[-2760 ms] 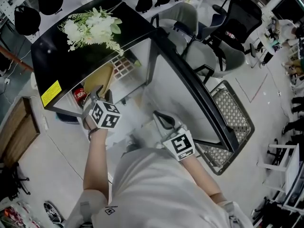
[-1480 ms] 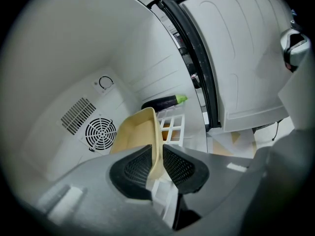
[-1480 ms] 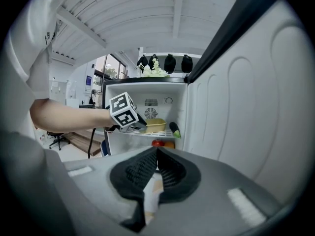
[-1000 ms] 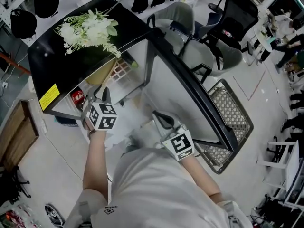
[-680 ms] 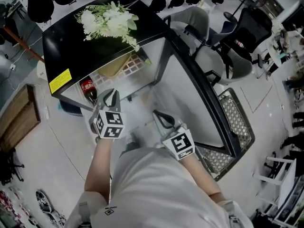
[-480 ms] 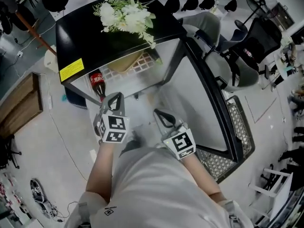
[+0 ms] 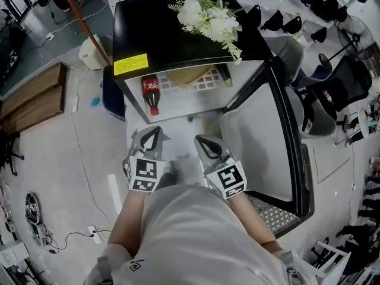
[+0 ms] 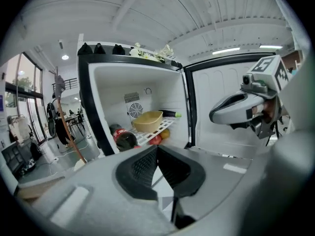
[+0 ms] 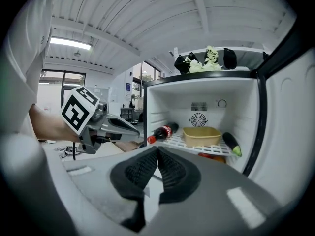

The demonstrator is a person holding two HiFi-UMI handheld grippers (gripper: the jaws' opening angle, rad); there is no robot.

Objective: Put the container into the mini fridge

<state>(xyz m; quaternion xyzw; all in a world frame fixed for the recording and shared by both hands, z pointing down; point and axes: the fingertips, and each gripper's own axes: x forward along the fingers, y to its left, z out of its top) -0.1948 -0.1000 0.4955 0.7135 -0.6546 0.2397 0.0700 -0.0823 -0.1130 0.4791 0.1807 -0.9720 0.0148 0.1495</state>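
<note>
The yellow container point(image 7: 189, 75) sits on the white wire shelf inside the open black mini fridge point(image 7: 178, 37); it also shows in the left gripper view point(image 8: 147, 121) and the right gripper view point(image 9: 202, 135). My left gripper point(image 7: 154, 129) hangs in front of the fridge opening, well short of the shelf, shut with nothing in it point(image 8: 157, 150). Beside it my right gripper point(image 7: 199, 139) is shut and empty too point(image 9: 157, 151). Neither touches the container.
A cola bottle point(image 7: 151, 92) lies left of the container, an eggplant point(image 9: 231, 144) to its right, and fruit below the shelf point(image 8: 156, 139). White flowers point(image 7: 211, 16) lie on the fridge top. The fridge door point(image 7: 261, 135) stands open on the right. A wooden crate point(image 7: 32, 97) is at the left.
My left gripper has pulled back from the fridge shelf and its jaws have closed empty. The container stays on the shelf. The view has swung so the fridge faces me more squarely.
</note>
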